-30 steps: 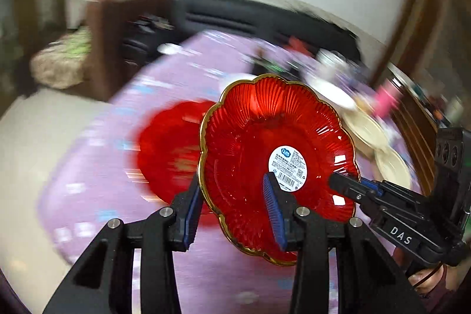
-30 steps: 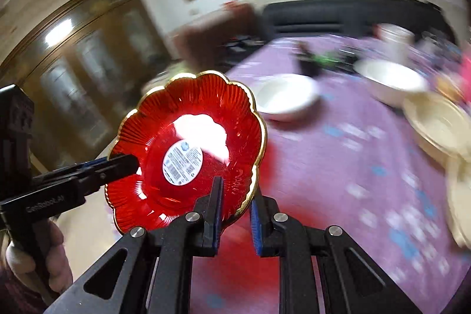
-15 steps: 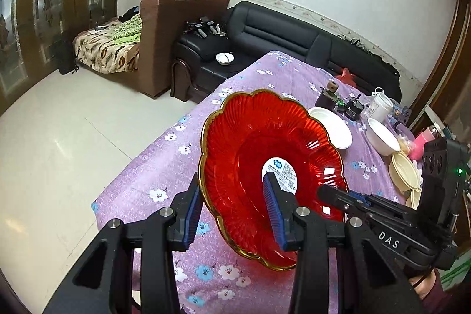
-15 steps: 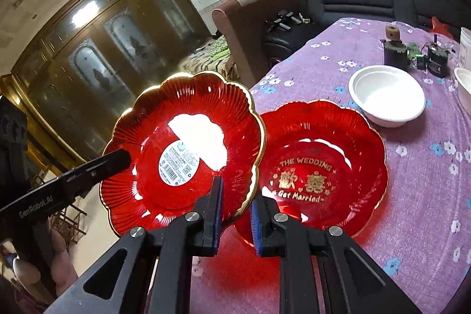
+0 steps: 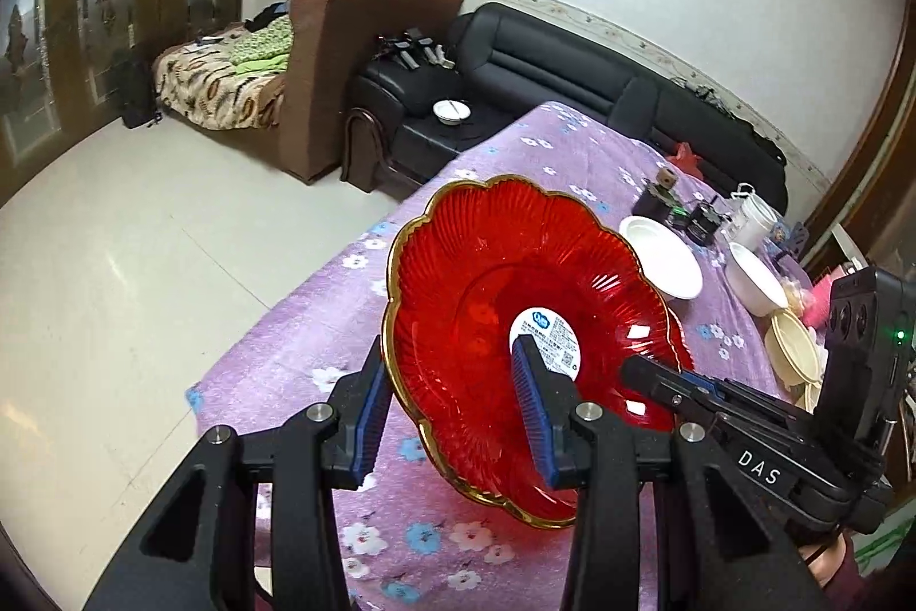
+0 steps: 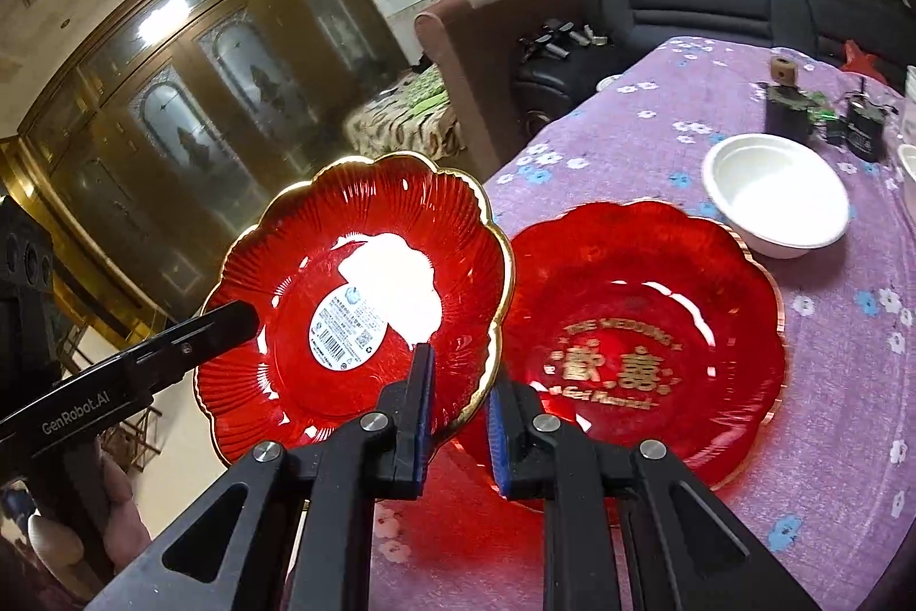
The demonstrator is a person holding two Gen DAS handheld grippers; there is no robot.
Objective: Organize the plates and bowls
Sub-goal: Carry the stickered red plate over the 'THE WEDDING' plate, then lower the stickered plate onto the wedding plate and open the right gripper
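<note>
Red glass, gold-rimmed and scalloped: the plate [image 5: 486, 313] I hold hangs tilted over the purple flowered tablecloth [image 5: 320, 324], my left gripper [image 5: 452, 416] clamped on one edge, my right gripper [image 6: 458, 399] pinching the opposite rim. It hides most of the second red plate [image 6: 641, 324] lying flat beneath, whose gold lettering blurs. Beyond sit a white bowl [image 6: 778, 198] and cream dishes [image 5: 793, 347], cut off by the right gripper's body
</note>
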